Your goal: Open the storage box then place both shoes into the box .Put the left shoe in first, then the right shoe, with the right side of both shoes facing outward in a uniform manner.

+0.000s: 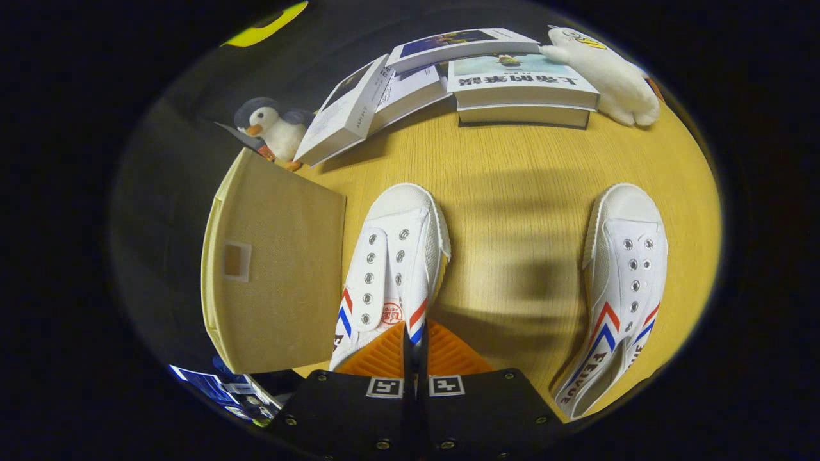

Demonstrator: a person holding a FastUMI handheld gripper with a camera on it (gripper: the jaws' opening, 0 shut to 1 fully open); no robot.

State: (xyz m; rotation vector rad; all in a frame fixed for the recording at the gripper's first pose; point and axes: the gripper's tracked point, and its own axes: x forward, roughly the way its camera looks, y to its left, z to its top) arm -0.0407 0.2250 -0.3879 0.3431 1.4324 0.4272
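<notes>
The gripper (415, 352) has its fingers pinched together on the rear collar of the left shoe (391, 269), toe at twelve o'clock. The right shoe (618, 288) lies at three o'clock on the tabletop (512, 173); the closed storage box (275, 269) sits at nine, books (519, 80) beyond

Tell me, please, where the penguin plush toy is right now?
In the gripper view, the penguin plush toy stands on the table's far side, beyond the storage box and beside the leaning book.
</notes>
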